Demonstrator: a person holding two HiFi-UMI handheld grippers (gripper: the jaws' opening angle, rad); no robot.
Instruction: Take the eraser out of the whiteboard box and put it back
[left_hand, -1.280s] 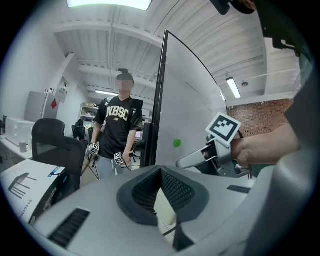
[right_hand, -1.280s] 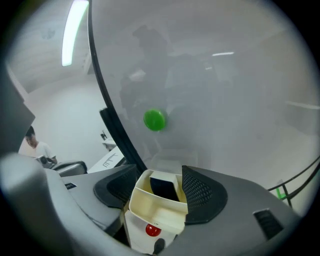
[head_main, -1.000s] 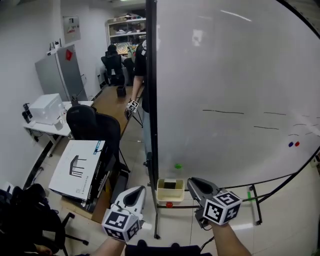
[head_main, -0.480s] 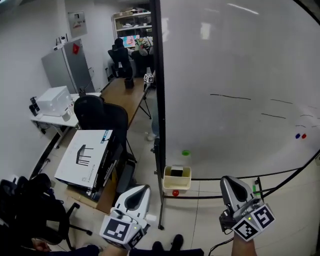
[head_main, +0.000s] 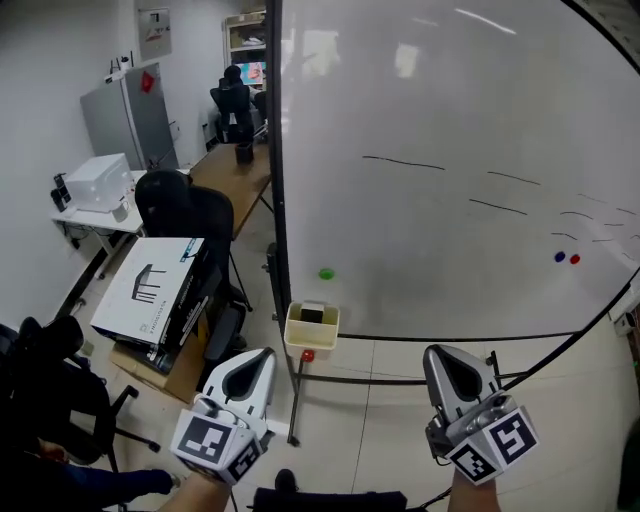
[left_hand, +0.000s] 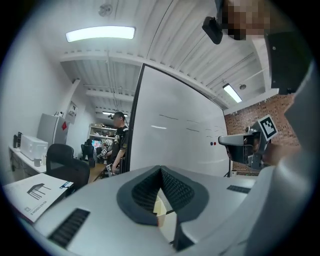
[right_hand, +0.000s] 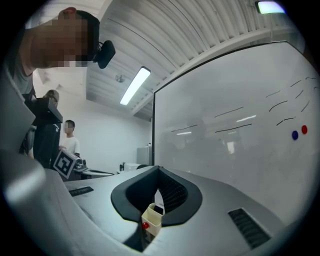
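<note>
Eraser (head_main: 312, 315) is in the whiteboard box (head_main: 296, 338): from the head view I read it as a dark block lying in the open top of that cream box. The box hangs at the lower left corner of the whiteboard (head_main: 450, 150), just beside the dark frame post. A small red knob (head_main: 307, 355) shows right under it, and a green magnet (head_main: 326, 273) sticks to the board a little above.

Neither tool touches anything. The left gripper (head_main: 258, 356) hovers low and left of the box, well apart from it. Its fingers (left_hand: 172, 187) are pressed together at the tips with nothing pinched; through the narrow slot behind them I only see the far-off box. The right gripper (head_main: 444, 354) is out to the lower right of the box, also well clear, pointing roughly level at the board. Its fingers (right_hand: 172, 192) are closed on themselves too and empty (the eraser and box sit in the slot's sightline, but far beyond the tips).

Thin dark pen strokes cross the board, and a blue magnet (head_main: 559, 256) and a red magnet (head_main: 574, 259) sit side by side at its right. Off to the left stand a black office chair (head_main: 180, 205), a white carton (head_main: 150, 290) leaning beside it and a desk (head_main: 75, 225) carrying a white printer (head_main: 97, 180).
</note>
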